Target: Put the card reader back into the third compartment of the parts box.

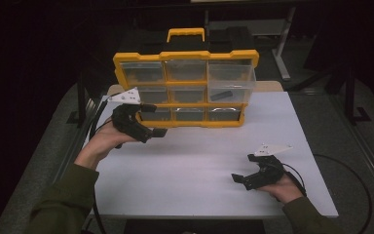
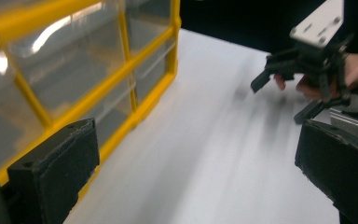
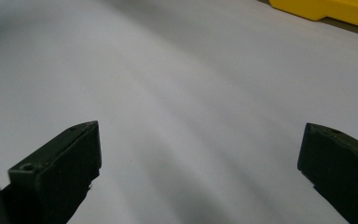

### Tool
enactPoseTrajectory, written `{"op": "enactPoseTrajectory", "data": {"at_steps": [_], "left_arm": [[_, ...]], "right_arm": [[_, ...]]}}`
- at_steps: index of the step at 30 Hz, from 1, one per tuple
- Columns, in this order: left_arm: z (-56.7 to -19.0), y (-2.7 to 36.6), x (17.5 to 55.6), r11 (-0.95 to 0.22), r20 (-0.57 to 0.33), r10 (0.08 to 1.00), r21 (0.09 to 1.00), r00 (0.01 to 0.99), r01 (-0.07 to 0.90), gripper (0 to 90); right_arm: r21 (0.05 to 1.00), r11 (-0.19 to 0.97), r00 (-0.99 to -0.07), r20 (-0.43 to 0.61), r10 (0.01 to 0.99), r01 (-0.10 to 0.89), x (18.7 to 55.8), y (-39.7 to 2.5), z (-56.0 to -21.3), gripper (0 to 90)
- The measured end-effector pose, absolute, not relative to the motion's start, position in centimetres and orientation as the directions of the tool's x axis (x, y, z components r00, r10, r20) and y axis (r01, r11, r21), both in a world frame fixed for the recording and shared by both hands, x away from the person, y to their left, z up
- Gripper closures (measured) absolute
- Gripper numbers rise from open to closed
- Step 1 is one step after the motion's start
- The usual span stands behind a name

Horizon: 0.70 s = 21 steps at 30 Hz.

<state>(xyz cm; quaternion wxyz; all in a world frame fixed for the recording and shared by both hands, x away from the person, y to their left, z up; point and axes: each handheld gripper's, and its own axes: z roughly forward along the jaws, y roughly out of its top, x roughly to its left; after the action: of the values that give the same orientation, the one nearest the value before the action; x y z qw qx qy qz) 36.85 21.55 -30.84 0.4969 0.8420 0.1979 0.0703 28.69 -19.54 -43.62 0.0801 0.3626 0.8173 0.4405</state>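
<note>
The yellow organizer case (image 1: 185, 87) stands upright on its long edge at the far side of the white surface (image 1: 199, 165), its clear-fronted compartments facing the person and its carry handle (image 1: 186, 33) on top. One dark piece lies in the right middle compartment (image 1: 222, 94); the contents of the others are hard to make out.

The left gripper (image 1: 148, 127) hovers just in front of the case's lower left corner, jaws spread wide and empty. In the left gripper view the yellow frame (image 2: 135, 116) runs close beside the left jaw, so this hand looks to be the one about to engage the case. To do that well, it should come in square to the frame and close on a solid yellow edge or latch rather than on the slick clear lid, and keep the push gentle, since a case on its edge could tip backward.

The right gripper (image 1: 243, 179) rests low near the surface's front right, well apart from the case, jaws likewise spread and holding nothing. Bringing it up to steady the case's right end would likely help.
</note>
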Motion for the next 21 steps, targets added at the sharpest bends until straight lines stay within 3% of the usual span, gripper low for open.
{"op": "enactPoseTrajectory", "data": {"at_steps": [21], "left_arm": [[-39.2, 24.7, 32.8, -0.403, -0.125, 0.502, 0.842, 0.856, 0.359, 0.0]], "right_arm": [[0.775, 0.356, -0.727, 0.186, 0.661, 0.522, 28.6, -19.5, -43.7, 0.0]]}}
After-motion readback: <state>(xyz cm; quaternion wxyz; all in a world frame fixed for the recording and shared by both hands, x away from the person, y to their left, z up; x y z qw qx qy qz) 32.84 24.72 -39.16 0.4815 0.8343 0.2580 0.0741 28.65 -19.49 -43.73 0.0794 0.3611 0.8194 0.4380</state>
